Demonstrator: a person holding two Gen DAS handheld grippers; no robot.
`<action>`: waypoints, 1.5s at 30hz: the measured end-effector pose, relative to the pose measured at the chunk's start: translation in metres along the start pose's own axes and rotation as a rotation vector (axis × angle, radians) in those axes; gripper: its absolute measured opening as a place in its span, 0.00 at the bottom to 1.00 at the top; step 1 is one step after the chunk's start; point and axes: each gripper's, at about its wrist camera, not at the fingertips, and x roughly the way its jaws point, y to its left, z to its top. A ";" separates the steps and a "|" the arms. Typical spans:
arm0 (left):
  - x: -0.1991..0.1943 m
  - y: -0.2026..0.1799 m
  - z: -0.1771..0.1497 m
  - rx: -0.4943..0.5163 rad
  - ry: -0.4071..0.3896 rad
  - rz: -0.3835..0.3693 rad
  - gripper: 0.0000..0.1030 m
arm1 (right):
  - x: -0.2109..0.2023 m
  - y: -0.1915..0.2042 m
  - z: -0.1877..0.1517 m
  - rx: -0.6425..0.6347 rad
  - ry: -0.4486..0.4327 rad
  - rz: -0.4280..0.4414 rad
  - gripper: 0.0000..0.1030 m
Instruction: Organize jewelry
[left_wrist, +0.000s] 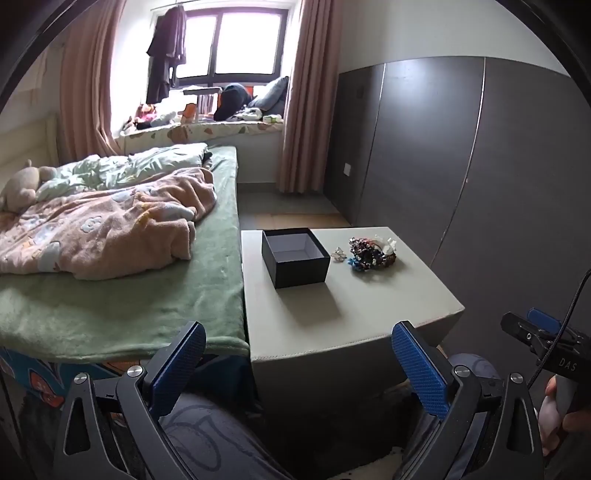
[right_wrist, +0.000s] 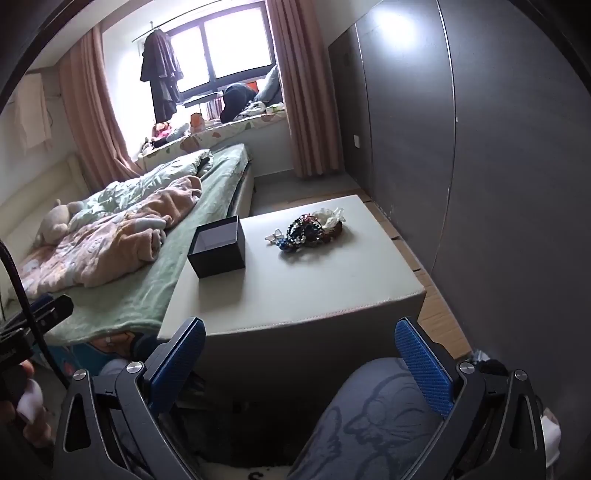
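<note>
lying in a small tangled heap on the pale ottoman (left_wrist: 303, 317), the jewelry pile (left_wrist: 373, 254) sits toward the far right of the top, with an open black box (left_wrist: 295, 263) just to its left, apart from it. the heap is mostly dark beaded strands in purple, brown and black, with a bright blue piece at its near edge and something white and crumpled at the back. a small silvery butterfly-shaped piece (left_wrist: 338, 254) rests between box and heap, just beside the beads. the box shows a pale lining and nothing visible inside from either view.

how many strands make up the heap cannot be told; they overlap and blur together. the white piece is too small to identify.

the left gripper (left_wrist: 299, 354) and the right gripper (right_wrist: 300, 352) both hang short of the ottoman's near edge with their blue-padded fingers spread wide, nothing between them. a person's patterned grey knees fill the bottom of both views. a bed (left_wrist: 122, 295) with rumpled blankets lies left of the ottoman.
</note>
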 end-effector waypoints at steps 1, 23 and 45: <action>-0.001 -0.002 0.000 0.004 -0.003 0.002 0.98 | -0.003 0.000 -0.001 -0.003 -0.006 -0.005 1.00; -0.012 -0.005 -0.003 0.008 0.000 0.018 0.98 | -0.007 0.016 0.003 -0.028 -0.013 0.019 1.00; -0.025 -0.024 0.008 0.055 -0.008 0.004 0.98 | -0.013 0.007 0.009 0.013 -0.023 0.026 1.00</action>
